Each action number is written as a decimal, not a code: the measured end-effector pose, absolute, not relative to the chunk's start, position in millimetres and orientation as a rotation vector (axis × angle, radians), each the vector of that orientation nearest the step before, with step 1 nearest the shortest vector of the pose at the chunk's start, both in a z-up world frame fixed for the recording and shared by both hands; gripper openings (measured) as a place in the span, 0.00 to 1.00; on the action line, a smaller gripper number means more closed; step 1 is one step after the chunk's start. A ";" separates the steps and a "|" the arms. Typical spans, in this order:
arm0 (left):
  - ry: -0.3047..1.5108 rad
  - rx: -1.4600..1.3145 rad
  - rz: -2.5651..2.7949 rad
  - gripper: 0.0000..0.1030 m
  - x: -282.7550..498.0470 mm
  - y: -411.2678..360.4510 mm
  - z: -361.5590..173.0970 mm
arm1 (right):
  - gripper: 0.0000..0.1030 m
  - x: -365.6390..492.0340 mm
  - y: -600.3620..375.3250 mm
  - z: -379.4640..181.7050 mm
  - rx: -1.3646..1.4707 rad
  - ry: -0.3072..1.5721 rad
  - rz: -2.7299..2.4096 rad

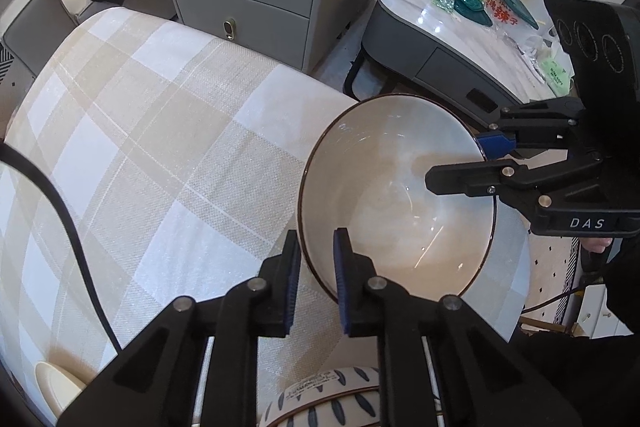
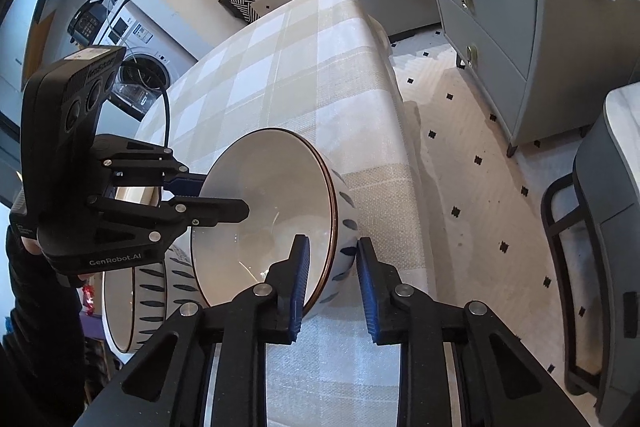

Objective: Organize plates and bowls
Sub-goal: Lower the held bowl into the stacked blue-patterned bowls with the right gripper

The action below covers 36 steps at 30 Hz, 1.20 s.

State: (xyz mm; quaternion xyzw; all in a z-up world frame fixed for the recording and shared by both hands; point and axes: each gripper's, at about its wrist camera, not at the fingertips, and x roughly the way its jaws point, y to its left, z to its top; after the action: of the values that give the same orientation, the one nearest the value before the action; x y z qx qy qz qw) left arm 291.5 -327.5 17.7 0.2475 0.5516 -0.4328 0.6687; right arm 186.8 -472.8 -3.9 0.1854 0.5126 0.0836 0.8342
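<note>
White bowl (image 1: 396, 195) is held above the checked tablecloth (image 1: 160, 131), its rim straddled by both the left gripper (image 1: 316, 283) and right gripper (image 2: 332, 287); firm clamping cannot be told. A patterned bowl (image 2: 140, 299) sits below, so stacking is judged unfinished.

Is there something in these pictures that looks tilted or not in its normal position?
Yes. The bowl is tipped up on its side above the checked tablecloth, not standing flat. The left gripper and the right gripper each straddle its rim.
</note>
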 end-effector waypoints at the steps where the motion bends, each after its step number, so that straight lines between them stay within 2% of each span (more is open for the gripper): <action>1: 1.239 0.567 -0.977 0.14 290.9 -327.6 17.6 | 0.24 185.8 -471.7 -3.4 0.378 1.073 0.186; 9: 1.233 0.544 -0.988 0.14 292.6 -326.2 17.1 | 0.27 178.5 -474.0 -5.5 0.360 1.032 0.226; 18: 1.248 0.509 -0.978 0.11 294.4 -327.0 23.8 | 0.17 185.1 -480.5 -3.4 0.439 1.107 0.180; 36: 1.228 0.490 -0.965 0.10 292.9 -320.2 38.8 | 0.17 180.7 -478.9 16.8 0.446 1.076 0.188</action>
State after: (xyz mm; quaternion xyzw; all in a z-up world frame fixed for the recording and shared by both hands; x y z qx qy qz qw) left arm 292.9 -320.2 38.9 0.2184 0.5477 -0.4304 0.6835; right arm 180.7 -478.9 16.8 0.2103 0.5072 0.0886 0.8310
